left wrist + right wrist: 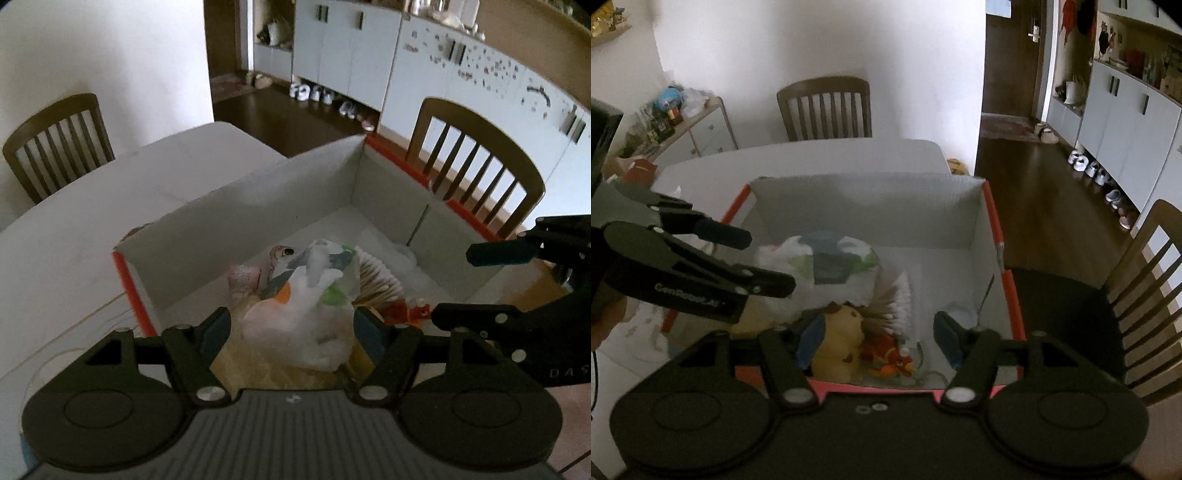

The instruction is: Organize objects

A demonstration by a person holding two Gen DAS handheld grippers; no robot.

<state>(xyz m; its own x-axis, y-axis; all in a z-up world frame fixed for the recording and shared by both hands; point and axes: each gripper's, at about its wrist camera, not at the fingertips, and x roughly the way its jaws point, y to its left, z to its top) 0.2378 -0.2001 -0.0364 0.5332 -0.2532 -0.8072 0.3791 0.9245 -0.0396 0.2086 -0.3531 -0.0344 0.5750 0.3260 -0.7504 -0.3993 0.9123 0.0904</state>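
Note:
A white box with red edges [258,206] [868,206] stands on the white table [74,221]. In it lie a white printed plastic bag [310,317] [834,269], a yellow plush toy [838,339], a fan of cotton swabs [376,284] [897,306], a small red-orange toy [406,314] [890,358] and a pink item [242,277]. My left gripper [293,325] [753,258] hovers open over the box's near left, its fingers either side of the bag without pressing it. My right gripper [877,339] [458,284] is open above the plush and red toy, holding nothing.
Wooden chairs stand at the table's far side [825,107] [55,144] and right side [1145,295] [476,162]. A cluttered sideboard [683,125] is at the back left. Pale cabinets with shoes beneath [1100,173] line the dark wooden floor on the right.

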